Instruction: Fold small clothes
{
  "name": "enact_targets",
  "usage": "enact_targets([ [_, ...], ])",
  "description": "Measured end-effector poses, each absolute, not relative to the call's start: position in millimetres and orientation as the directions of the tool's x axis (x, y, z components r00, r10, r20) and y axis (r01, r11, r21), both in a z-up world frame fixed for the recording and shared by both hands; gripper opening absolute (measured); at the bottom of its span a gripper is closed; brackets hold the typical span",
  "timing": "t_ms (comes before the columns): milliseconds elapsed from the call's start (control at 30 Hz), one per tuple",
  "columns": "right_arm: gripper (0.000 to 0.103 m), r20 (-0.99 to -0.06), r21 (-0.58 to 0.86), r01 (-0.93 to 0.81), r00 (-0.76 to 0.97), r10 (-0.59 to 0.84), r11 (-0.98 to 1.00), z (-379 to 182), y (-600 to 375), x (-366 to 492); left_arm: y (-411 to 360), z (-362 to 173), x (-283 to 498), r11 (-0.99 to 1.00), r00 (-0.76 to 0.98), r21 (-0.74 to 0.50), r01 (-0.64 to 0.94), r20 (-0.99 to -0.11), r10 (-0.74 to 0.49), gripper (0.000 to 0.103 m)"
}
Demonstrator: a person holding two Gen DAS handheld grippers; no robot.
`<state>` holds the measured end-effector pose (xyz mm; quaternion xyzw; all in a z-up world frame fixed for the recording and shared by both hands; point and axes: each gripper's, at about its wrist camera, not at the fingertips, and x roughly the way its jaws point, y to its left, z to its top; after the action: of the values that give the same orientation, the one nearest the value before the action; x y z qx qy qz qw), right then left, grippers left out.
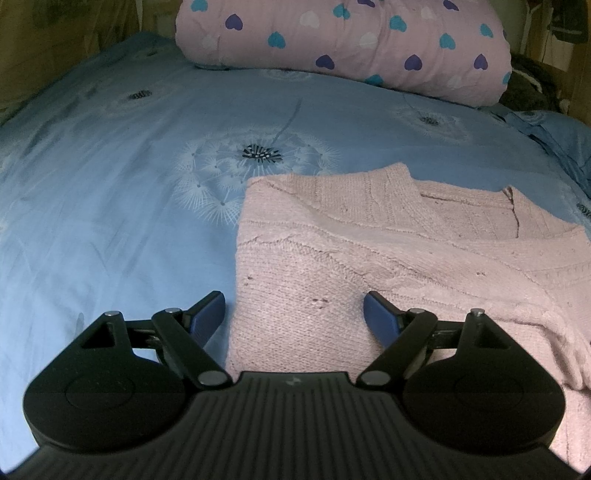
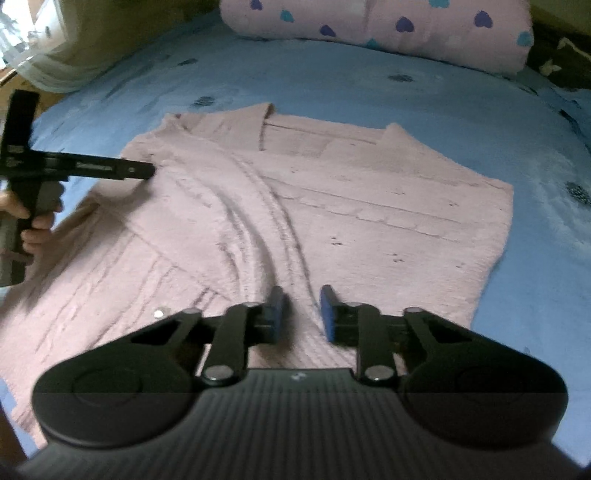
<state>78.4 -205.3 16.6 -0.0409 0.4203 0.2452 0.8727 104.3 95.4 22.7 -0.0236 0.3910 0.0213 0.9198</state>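
A pink knitted sweater [image 2: 295, 206] lies spread on a blue bedsheet [image 2: 369, 74] printed with dark dandelion heads. One sleeve is folded across the body, its cable ribs curving down toward the camera. At the bottom of the view the right gripper [image 2: 302, 310] points down at the sweater's lower part, its blue-padded jaws drawn close, with a narrow ridge of knit in the gap between them; whether the pads press it is unclear through the blur. At the left edge a hand [image 2: 35, 221] holds the left gripper [image 2: 146, 170], whose black tip reaches over the sweater's left shoulder. A pink heart-print quilt [image 2: 424, 33] lies rolled at the far end.
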Motion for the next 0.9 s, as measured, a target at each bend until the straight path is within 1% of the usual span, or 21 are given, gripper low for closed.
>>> enact_targets([
  [67, 0.016, -0.753, 0.158, -0.472, 0.510, 0.415, 0.868, 18.1, -203.1, 77.6, 95.9, 22.5, 104.4, 0.998, 0.694, -0.029, -0.059, -0.720, 0.020, 0.086],
  [167, 0.010, -0.760, 0.151, -0.464, 0.510, 0.403, 0.873, 20.6, -199.4, 78.2, 96.6, 22.9, 104.6, 0.997, 0.696, -0.032, -0.064, -0.718, 0.022, 0.086],
  [233, 0.009, -0.756, 0.087, -0.437, 0.557, 0.345, 0.895, 28.0, -197.7, 77.9, 97.5, 23.8, 104.3, 0.997, 0.701, -0.033, -0.069, -0.713, 0.025, 0.086],
  [333, 0.008, -0.710, -0.031, -0.401, 0.653, 0.263, 0.915, 47.2, -194.9, 81.4, 98.3, 24.4, 104.5, 0.996, 0.703, -0.037, -0.077, -0.711, 0.028, 0.086],
  [367, 0.003, -0.699, -0.063, -0.381, 0.677, 0.232, 0.923, 51.6, -194.3, 86.0, 98.2, 24.5, 104.4, 0.996, 0.704, -0.036, -0.078, -0.710, 0.029, 0.086],
  [467, 0.003, -0.675, -0.165, -0.323, 0.726, 0.132, 0.932, 51.2, -191.7, 101.7, 97.3, 25.4, 104.7, 0.997, 0.706, -0.029, -0.075, -0.707, 0.033, 0.086],
  [567, 0.005, -0.700, -0.122, -0.292, 0.703, 0.126, 0.948, 39.5, -196.5, 115.8, 99.0, 26.4, 105.4, 0.996, 0.706, -0.036, -0.077, -0.708, 0.029, 0.086],
  [700, 0.007, -0.726, 0.054, -0.245, 0.656, 0.206, 0.968, 31.9, -220.8, 120.2, 99.4, 27.0, 106.1, 0.996, 0.707, -0.040, -0.079, -0.707, 0.028, 0.086],
  [767, 0.008, -0.730, 0.112, -0.228, 0.642, 0.236, 0.967, 32.7, -235.2, 115.9, 97.9, 26.6, 105.9, 0.996, 0.708, -0.033, -0.079, -0.705, 0.033, 0.086],
  [833, 0.008, -0.739, 0.138, -0.245, 0.620, 0.264, 0.960, 32.8, -244.1, 110.6, 95.5, 25.9, 105.8, 0.997, 0.710, -0.022, -0.077, -0.703, 0.039, 0.086],
  [900, 0.010, -0.758, 0.125, -0.267, 0.596, 0.265, 0.956, 30.9, -249.3, 104.7, 93.8, 24.7, 105.5, 0.997, 0.711, -0.011, -0.075, -0.702, 0.045, 0.086],
])
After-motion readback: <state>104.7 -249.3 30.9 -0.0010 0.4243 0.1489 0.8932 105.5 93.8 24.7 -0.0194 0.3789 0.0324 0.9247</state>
